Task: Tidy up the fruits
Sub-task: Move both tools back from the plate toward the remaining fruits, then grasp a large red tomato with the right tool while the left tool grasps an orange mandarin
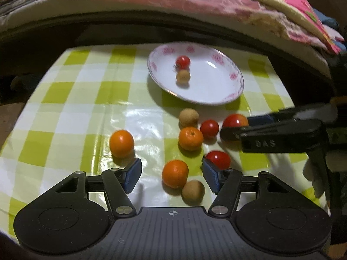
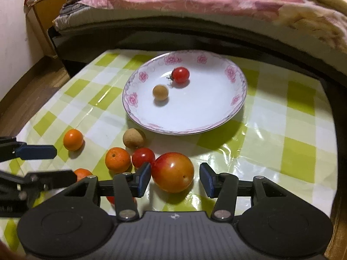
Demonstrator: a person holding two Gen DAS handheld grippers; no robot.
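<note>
We hold the right gripper [image 2: 174, 178] open around the large red-orange plum-like fruit [image 2: 172, 171], not yet clamped. Our left gripper [image 1: 171, 174] stands open and empty over a small round orange [image 1: 175, 173], both bound for the white flower-rimmed plate [image 2: 216, 117]

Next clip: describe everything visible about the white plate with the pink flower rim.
The round, shallow white plate with pink flower prints looks like glazed ceramic with a thin dark line edging its rim. It sits flat on the green-and-white checked tablecloth, near the table's far side by the bed. It holds two fruits lying close together: a small red cherry tomato and a tan round longan. Neither gripper touches it.
</note>
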